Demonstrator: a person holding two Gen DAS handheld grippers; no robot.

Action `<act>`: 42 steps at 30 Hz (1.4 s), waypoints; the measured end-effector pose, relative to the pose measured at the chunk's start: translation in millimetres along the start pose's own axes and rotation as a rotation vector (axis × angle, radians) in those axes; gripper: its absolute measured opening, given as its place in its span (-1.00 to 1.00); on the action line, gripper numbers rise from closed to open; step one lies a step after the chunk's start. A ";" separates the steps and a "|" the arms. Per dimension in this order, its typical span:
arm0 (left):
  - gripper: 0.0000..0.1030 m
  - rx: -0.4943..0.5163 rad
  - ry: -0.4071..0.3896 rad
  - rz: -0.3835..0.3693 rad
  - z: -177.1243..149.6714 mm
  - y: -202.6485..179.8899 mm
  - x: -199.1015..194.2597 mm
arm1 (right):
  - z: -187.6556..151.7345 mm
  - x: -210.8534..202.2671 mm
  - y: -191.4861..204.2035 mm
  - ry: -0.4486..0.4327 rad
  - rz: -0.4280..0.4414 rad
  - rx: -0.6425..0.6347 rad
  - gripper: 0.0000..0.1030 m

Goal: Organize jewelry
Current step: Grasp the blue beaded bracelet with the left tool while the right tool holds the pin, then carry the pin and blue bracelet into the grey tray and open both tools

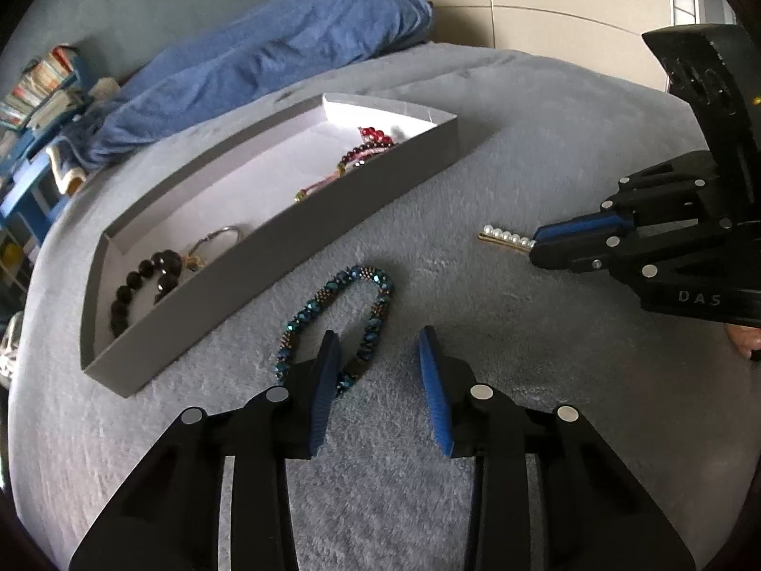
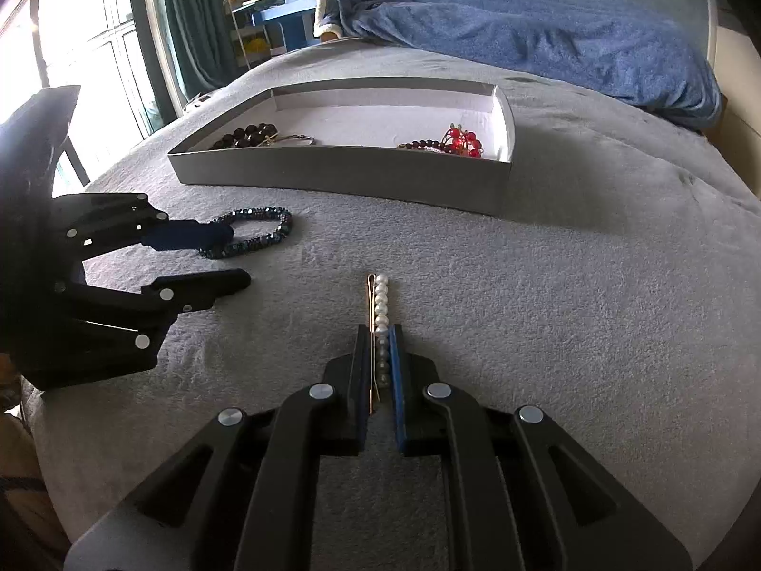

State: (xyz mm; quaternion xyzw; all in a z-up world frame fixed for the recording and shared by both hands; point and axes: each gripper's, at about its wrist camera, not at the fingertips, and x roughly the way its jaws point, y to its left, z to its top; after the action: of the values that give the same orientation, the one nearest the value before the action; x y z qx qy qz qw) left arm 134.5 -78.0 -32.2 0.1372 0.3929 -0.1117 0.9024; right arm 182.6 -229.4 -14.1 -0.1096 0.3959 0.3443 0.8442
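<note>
A blue-beaded bracelet [image 1: 375, 314] [image 2: 271, 226] lies on the grey bed cover in front of a shallow grey box [image 1: 309, 233] [image 2: 333, 171]. My left gripper [image 1: 380, 345] [image 2: 238, 257] is open over the bracelet's near end. One finger sits inside the loop, and one strand lies between the fingers without being pressed. My right gripper [image 2: 380, 333] [image 1: 535, 245] is shut on a gold hair pin with a row of pearls [image 2: 380, 300] [image 1: 504, 236], which rests on the cover. Inside the box are a black bead bracelet [image 1: 142, 280], a metal ring [image 1: 223, 235] and red beads [image 2: 459, 140].
A rumpled blue blanket [image 1: 261, 62] [image 2: 547, 33] lies behind the box. Blue shelves with books [image 1: 43, 90] stand past the bed's edge, near a bright window [image 2: 85, 24]. Bare grey cover stretches to the right of the pin.
</note>
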 end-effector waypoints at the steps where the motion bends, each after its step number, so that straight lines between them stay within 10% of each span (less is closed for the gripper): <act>1: -0.36 0.001 -0.001 0.000 -0.5 0.1 -0.1 | 0.1 0.1 0.1 0.000 0.000 0.000 -0.85; 9: -0.83 -0.062 -0.017 -0.025 -3.9 10.4 -5.3 | 0.1 0.5 1.2 -0.001 -0.007 -0.006 -0.85; 42: -0.84 -0.230 -0.143 -0.069 -20.9 44.9 -53.1 | 1.2 -18.2 -4.3 -0.075 0.062 0.046 -0.85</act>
State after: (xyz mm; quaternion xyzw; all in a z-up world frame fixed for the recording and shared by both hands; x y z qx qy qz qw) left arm 98.8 -24.0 0.6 0.0109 0.3423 -0.1063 0.9335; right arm 178.0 -241.0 -0.1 -0.0647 0.3751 0.3651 0.8496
